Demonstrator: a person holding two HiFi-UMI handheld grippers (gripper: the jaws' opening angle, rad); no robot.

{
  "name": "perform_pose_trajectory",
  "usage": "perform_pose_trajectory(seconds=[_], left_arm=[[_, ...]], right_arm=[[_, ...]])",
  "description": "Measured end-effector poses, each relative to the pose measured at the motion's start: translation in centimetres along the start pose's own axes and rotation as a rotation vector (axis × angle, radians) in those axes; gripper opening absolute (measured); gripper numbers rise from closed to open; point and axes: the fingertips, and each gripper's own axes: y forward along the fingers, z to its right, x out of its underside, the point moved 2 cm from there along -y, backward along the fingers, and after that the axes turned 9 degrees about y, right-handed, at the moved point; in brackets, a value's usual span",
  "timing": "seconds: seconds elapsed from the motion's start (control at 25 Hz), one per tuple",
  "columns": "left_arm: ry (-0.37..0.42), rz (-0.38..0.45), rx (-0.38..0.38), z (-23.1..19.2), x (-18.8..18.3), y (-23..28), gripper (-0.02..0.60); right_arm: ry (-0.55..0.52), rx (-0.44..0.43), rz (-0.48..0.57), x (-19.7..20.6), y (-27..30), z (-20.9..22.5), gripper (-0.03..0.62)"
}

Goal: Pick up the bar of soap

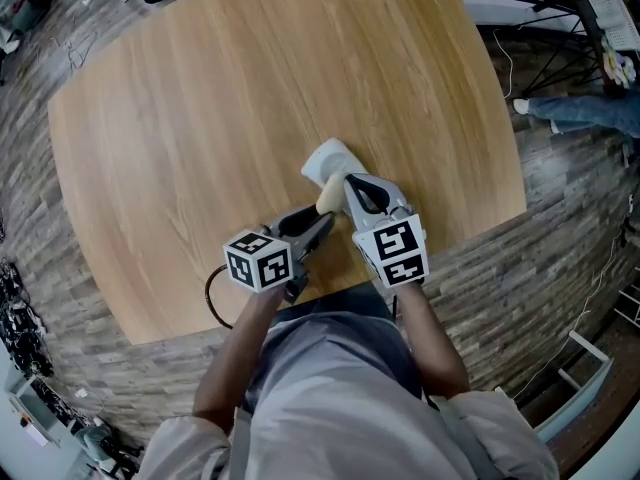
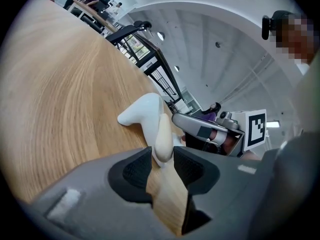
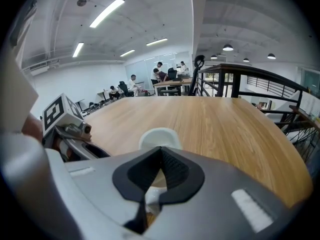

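Observation:
On the round wooden table (image 1: 200, 118), a cream bar of soap (image 1: 326, 200) stands on its edge near the front, against a white soap dish (image 1: 333, 160). In the left gripper view the bar of soap (image 2: 163, 133) rises in front of the white soap dish (image 2: 142, 111). Its near end sits between the tips of my left gripper (image 2: 161, 160), whose jaws are open and leave a gap on both sides. My right gripper (image 3: 159, 156) comes in from the right, its jaws closed on a pale piece that looks like the soap's other end. Both grippers, left (image 1: 320, 224) and right (image 1: 347, 190), meet at the soap.
A black cable (image 1: 212, 303) loops over the table's near edge beside my left arm. The table's front edge lies just below both grippers. Desks with seated people (image 3: 132, 86) and a black railing (image 3: 250, 76) stand far behind the table.

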Motion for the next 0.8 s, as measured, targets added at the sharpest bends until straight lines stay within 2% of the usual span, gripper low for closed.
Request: perform_pose_trajectory(seconds=[0.8], left_arm=[[0.012,0.004,0.029,0.2,-1.0,2.0,0.130]], right_arm=[[0.049,0.004,-0.004,0.9,0.4,0.5,0.002]])
